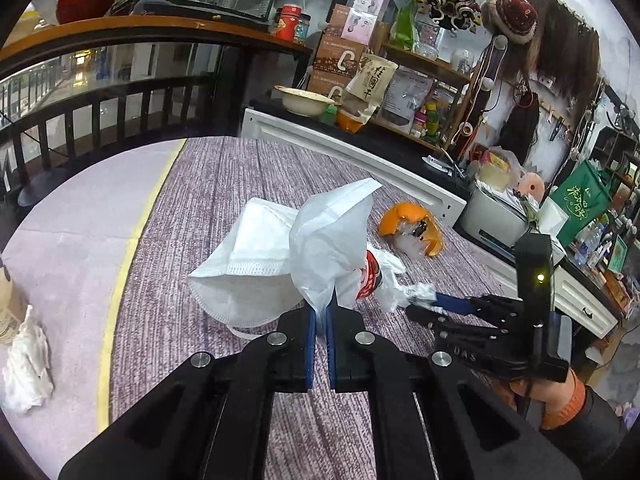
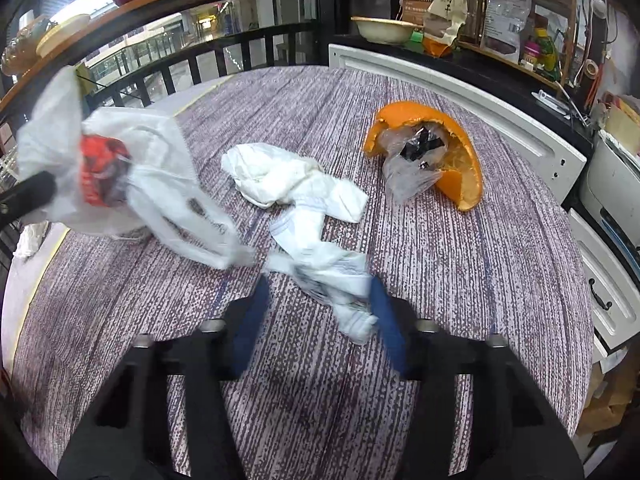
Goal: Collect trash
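My left gripper is shut on the rim of a white plastic bag and holds it up above the table; a red wrapper shows inside. In the right wrist view the bag hangs at the left. A white face mask lies behind it. My right gripper is open, its fingers either side of the end of a crumpled white tissue. It also shows in the left wrist view. An orange peel holding clear plastic lies at the far right.
The round table has a purple woven cloth. A white cabinet and cluttered shelves stand to the right, a black railing behind. A crumpled white wrapper lies at the table's left edge.
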